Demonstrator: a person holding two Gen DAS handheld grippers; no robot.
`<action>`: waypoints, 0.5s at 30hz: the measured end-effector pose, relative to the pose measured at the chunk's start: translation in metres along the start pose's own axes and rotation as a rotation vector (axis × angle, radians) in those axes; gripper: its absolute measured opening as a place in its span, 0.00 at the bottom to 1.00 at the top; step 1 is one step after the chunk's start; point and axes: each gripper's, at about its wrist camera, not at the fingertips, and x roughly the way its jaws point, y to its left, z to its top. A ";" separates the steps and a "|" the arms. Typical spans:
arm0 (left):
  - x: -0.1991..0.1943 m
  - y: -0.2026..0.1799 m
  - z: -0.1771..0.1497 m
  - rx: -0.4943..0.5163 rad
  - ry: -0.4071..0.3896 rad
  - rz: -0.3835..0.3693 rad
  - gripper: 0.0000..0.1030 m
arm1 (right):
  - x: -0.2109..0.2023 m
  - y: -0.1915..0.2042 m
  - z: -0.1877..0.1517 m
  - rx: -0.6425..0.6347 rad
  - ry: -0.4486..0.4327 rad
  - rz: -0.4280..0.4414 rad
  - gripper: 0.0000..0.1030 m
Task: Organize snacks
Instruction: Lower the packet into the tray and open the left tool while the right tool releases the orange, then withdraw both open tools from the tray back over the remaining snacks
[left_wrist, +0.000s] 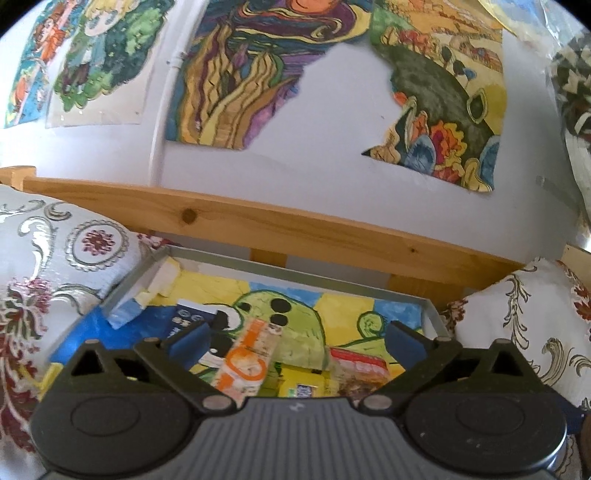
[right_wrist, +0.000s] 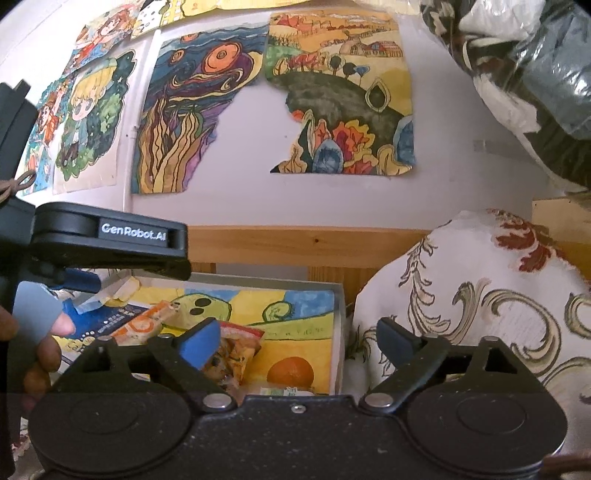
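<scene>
Both grippers level over tray (right_wrist: 341, 306) — left gripper (left_wrist: 295, 338) and right gripper (right_wrist: 297, 341) spread wide, empty. Inside: 1 orange (right_wrist: 290, 371), 1 orange-white packet (left_wrist: 247, 360), 1 clear snack bag (right_wrist: 236, 356).

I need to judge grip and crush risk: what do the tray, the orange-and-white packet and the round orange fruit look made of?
Tray: thin grey sheet, probably metal or stiff card; crisp straight rim, matte.
Packet: glossy plastic film, likely; it shows sheen and creases.
Fruit: real citrus, it seems; dull, slightly dimpled skin.
Both grippers are open, holding nothing.
</scene>
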 end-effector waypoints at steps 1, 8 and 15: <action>-0.002 0.002 0.001 -0.001 0.001 0.003 0.99 | -0.002 0.001 0.002 0.000 -0.001 0.000 0.93; -0.024 0.023 0.001 -0.018 -0.001 0.038 0.99 | -0.015 0.006 0.011 0.027 0.016 0.002 0.98; -0.043 0.042 -0.004 -0.033 0.031 0.060 0.99 | -0.027 0.018 0.012 0.024 0.060 0.002 0.99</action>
